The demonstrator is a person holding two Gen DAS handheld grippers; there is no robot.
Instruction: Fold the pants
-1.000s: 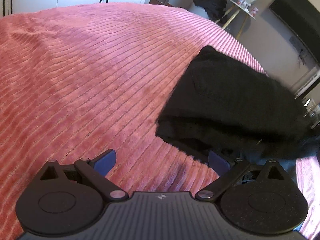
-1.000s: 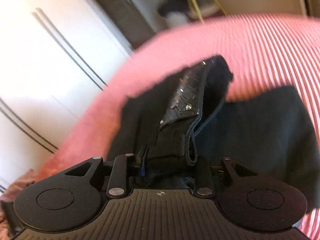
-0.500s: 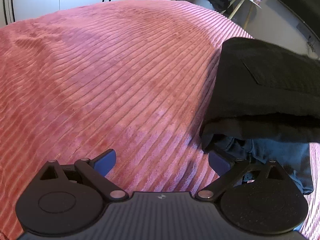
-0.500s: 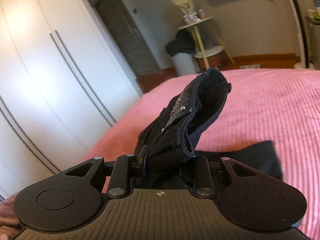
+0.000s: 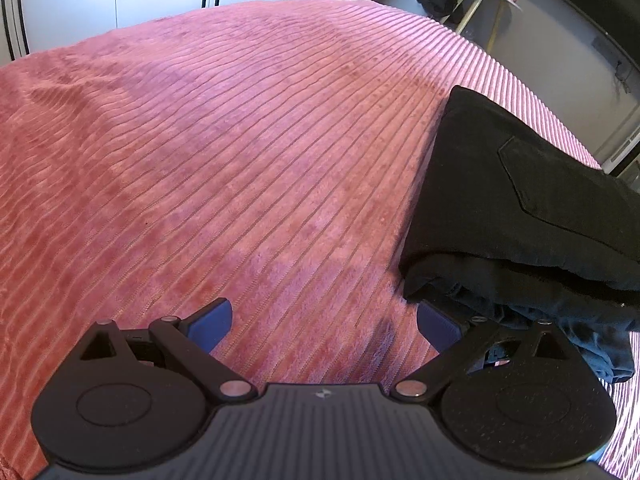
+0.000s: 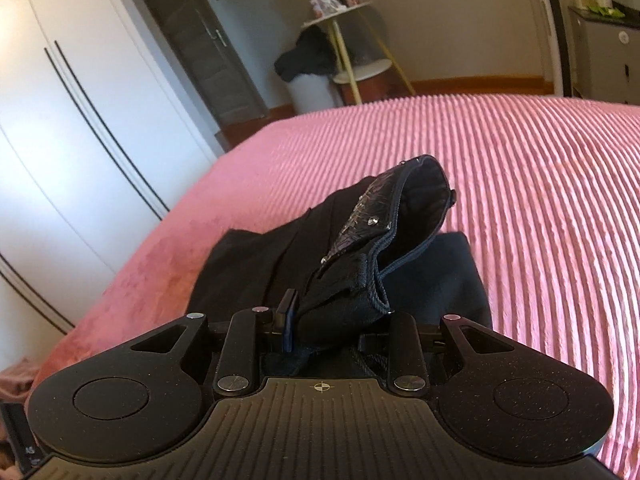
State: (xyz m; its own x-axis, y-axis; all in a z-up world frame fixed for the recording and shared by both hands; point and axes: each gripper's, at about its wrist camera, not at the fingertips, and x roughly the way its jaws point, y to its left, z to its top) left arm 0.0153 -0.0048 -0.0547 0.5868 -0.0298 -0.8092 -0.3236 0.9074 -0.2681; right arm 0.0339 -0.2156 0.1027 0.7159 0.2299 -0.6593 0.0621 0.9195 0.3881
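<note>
surface: bed (image 5: 248, 152) under a pink ribbed cover, as far as I can see
on it: black pants (image 5: 520, 216), folded in layers, near the right edge
rest of cover: lightly rumpled far left

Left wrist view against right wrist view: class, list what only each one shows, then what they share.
Only the left wrist view shows the left gripper, its blue-padded jaws wide apart over bare cover, and a stitched back pocket on the folded stack.

Only the right wrist view shows the right gripper clamped on the studded waistband, lifted above the rest, and a grey cabinet.

Both show the black pants, the ribbed pink bedspread, white wardrobe doors and a round side table.
</note>
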